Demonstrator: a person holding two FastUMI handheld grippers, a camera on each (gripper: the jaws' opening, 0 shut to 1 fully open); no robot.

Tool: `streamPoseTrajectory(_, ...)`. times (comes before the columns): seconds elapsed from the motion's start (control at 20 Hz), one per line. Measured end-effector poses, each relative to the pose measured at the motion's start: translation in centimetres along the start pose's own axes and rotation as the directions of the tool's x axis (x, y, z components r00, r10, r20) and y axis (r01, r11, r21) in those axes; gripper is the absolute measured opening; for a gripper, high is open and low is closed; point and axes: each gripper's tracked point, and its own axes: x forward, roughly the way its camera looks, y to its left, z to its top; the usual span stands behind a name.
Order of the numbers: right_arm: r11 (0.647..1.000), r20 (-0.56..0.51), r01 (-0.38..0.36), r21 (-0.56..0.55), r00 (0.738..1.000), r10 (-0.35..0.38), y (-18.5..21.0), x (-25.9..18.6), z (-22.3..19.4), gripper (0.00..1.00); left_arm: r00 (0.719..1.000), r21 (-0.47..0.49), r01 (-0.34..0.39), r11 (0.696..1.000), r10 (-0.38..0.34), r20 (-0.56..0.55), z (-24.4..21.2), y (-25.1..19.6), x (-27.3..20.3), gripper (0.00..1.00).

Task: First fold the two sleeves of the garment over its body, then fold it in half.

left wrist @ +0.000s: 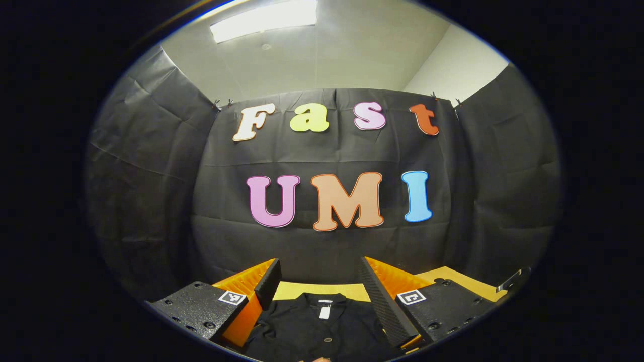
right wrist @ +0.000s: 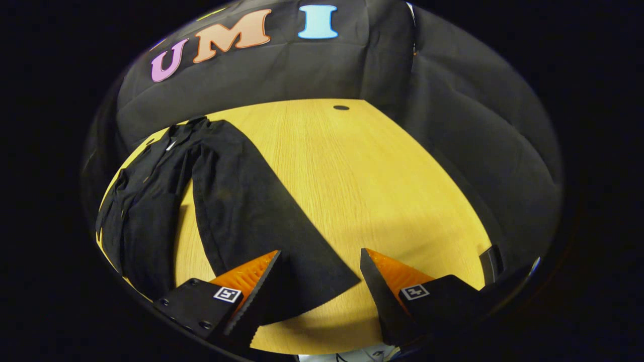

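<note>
A black button-up garment [right wrist: 151,201] lies flat on the yellow wooden table [right wrist: 362,176]. In the right gripper view its long sleeve [right wrist: 261,216] stretches out from the body toward me, the cuff end lying between and just under my fingers. My right gripper [right wrist: 319,281] is open, hovering over that cuff. In the left gripper view the collar and white neck label of the garment [left wrist: 322,322] lie straight ahead below, and my left gripper [left wrist: 319,296] is open above it, holding nothing.
Black cloth walls close the booth around the table. A small dark hole [right wrist: 341,107] sits near the table's far edge. Bare tabletop [right wrist: 402,201] extends to the right of the sleeve. A ceiling light [left wrist: 264,22] glows overhead.
</note>
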Motion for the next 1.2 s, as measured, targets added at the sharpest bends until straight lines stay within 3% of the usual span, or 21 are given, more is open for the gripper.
streamPoseTrajectory(0.1,0.999,0.021,-0.005,0.053,1.000,0.004,0.3,0.1,0.8,0.98,1.000,0.004,0.008,1.000,-0.008,-0.013,-0.5,-0.5,0.0,0.92)
streamPoseTrajectory(0.25,0.999,0.016,-0.028,0.029,0.999,0.028,0.9,0.0,0.6,0.86,1.000,-0.007,0.019,1.000,-0.019,-0.014,-0.4,-0.9,0.0,0.92)
streamPoseTrajectory(0.35,0.999,0.033,-0.045,0.015,0.998,0.045,1.5,0.4,0.4,0.58,1.000,-0.006,0.023,1.000,-0.023,-0.006,-0.2,-0.9,0.2,0.92)
streamPoseTrajectory(0.4,0.998,0.042,-0.053,0.018,0.998,0.052,1.8,0.3,0.3,0.53,1.000,-0.004,0.025,1.000,-0.025,-0.005,-0.3,-0.9,0.3,0.92)
streamPoseTrajectory(0.45,0.998,0.054,-0.058,0.030,0.997,0.056,1.9,0.5,0.2,0.35,1.000,-0.005,0.025,1.000,-0.025,-0.002,-0.1,-0.7,0.4,0.92)
streamPoseTrajectory(0.5,0.997,0.059,-0.068,0.046,0.996,0.065,2.4,0.4,0.1,0.31,1.000,-0.006,0.024,1.000,-0.024,0.002,-0.1,-0.5,0.4,0.92)
streamPoseTrajectory(0.55,0.996,0.066,-0.066,0.067,0.996,0.062,2.4,0.3,0.2,0.17,1.000,-0.007,0.023,1.000,-0.023,0.007,0.1,-0.3,0.5,0.92)
streamPoseTrajectory(0.6,0.993,0.065,-0.075,0.090,0.995,0.069,2.5,0.4,0.2,0.16,1.000,-0.010,0.022,1.000,-0.022,0.014,0.2,0.0,0.7,0.92)
streamPoseTrajectory(0.65,0.989,0.062,-0.079,0.126,0.996,0.071,2.6,0.4,0.1,0.07,1.000,-0.015,0.023,1.000,-0.023,0.014,0.0,0.4,0.8,0.93)
streamPoseTrajectory(0.8,0.966,0.040,-0.106,0.234,0.994,0.100,2.8,0.4,0.3,0.03,0.999,-0.035,0.048,0.998,-0.048,0.009,-0.6,1.1,1.6,0.92)
streamPoseTrajectory(0.9,0.955,0.058,-0.078,0.285,0.996,0.064,2.7,0.1,1.2,0.03,0.999,-0.027,0.049,0.998,-0.049,0.008,-0.4,2.5,2.1,0.93)
streamPoseTrajectory(1.0,0.952,0.170,-0.098,0.289,0.984,0.049,3.5,-1.3,4.6,0.03,0.999,-0.012,0.033,0.999,-0.032,0.036,0.3,4.4,2.3,0.92)
streamPoseTrajectory(1.2,0.961,0.295,-0.167,0.220,0.950,0.098,7.9,-4.7,11.3,0.02,1.000,-0.017,0.009,1.000,-0.009,0.013,-0.7,7.1,2.5,0.92)
